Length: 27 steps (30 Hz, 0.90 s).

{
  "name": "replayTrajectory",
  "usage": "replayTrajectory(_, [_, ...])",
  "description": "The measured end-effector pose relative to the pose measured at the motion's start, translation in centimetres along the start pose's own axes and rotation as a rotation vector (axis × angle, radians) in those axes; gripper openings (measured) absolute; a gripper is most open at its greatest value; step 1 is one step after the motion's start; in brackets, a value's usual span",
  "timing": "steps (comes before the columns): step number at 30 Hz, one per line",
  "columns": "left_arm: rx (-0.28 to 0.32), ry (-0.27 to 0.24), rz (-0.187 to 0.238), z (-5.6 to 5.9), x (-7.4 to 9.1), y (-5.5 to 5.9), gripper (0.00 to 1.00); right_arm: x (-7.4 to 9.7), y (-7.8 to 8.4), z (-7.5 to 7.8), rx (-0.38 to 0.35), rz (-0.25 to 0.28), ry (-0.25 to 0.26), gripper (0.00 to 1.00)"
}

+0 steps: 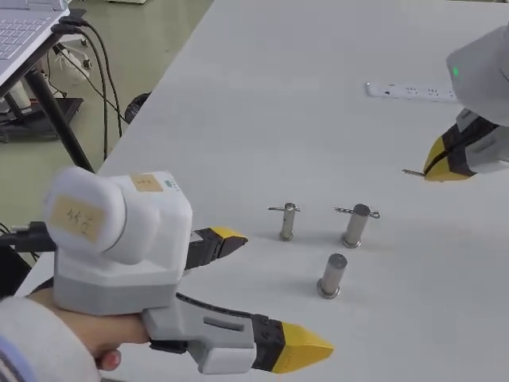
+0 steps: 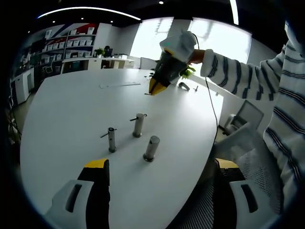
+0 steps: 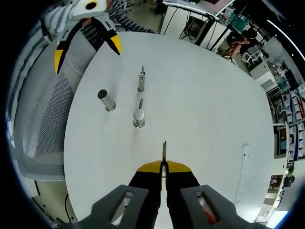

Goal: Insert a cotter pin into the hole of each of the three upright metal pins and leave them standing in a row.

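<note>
Three upright metal pins stand on the white table [image 1: 262,103]. The left pin [image 1: 288,221] and the right pin [image 1: 356,225] each carry a cotter pin through the top. The bare pin [image 1: 332,275] stands in front of them, also seen in the left gripper view [image 2: 151,148] and the right gripper view [image 3: 106,100]. My right gripper [image 1: 436,169] hovers to the right of the pins, shut on a cotter pin [image 3: 164,151] that sticks out of its tips. My left gripper [image 1: 274,292] is held open at the front left, just short of the bare pin, with nothing between its jaws.
A white power strip [image 1: 409,91] lies on the table behind the right gripper. The table's left edge runs diagonally, with a laptop [image 1: 24,28] on a stand and cables beyond it. A mesh chair [image 3: 43,119] sits at the table's near side.
</note>
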State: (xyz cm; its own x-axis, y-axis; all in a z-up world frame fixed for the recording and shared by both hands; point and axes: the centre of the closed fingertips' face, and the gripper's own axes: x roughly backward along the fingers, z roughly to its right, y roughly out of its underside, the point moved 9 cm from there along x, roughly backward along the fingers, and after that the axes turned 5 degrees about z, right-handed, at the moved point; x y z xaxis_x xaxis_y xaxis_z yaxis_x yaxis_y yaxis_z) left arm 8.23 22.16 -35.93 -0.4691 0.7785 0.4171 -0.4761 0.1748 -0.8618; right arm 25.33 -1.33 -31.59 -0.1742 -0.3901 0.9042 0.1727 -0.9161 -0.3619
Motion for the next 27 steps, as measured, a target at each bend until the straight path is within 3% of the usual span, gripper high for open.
replayTrajectory(12, [-0.011,0.013,-0.003,0.1,-0.6,-0.5,0.87,2.2,-1.7,-3.1,0.036,0.066,0.021,0.00])
replayTrajectory(27, [-0.014,0.021,-0.009,0.0,-1.2,-0.8,0.87,3.2,-3.6,-6.7,0.058,0.147,0.042,0.00])
